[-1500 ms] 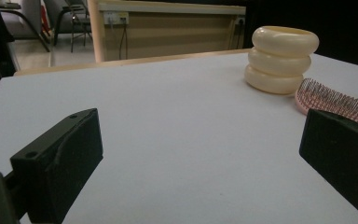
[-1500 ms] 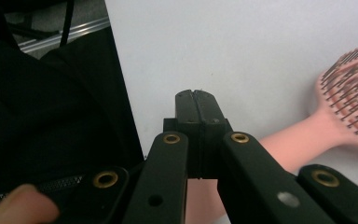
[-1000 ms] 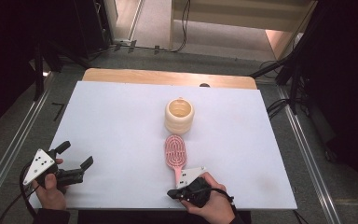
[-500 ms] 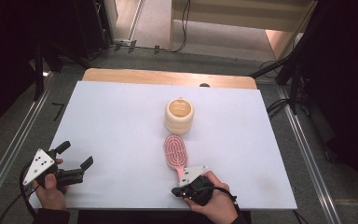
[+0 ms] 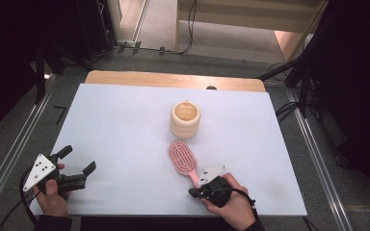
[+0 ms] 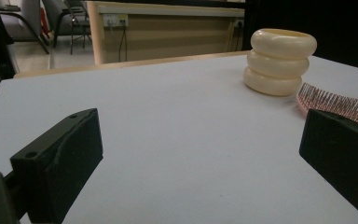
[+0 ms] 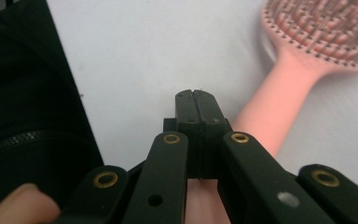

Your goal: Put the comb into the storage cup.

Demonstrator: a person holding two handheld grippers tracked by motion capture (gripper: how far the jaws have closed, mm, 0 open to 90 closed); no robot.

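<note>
1. Both grippers are showing in the high view: the left gripper (image 5: 79,166) is resting at the near left of the table (image 5: 125,125) with its jaws spread, holding nothing; the right gripper (image 5: 192,192) is sitting at the near edge by the handle end of the pink brush (image 5: 182,159). A cream cup (image 5: 185,119) is standing just beyond the brush head.
2. Left gripper view: the spread jaws are framing bare table, with the cup (image 6: 279,60) and the brush bristles (image 6: 340,103) lying ahead to the right.
3. Right gripper view: the right gripper (image 7: 196,100) is showing its jaws pressed together, gripping nothing, with the brush handle (image 7: 279,105) lying just beside them.
</note>
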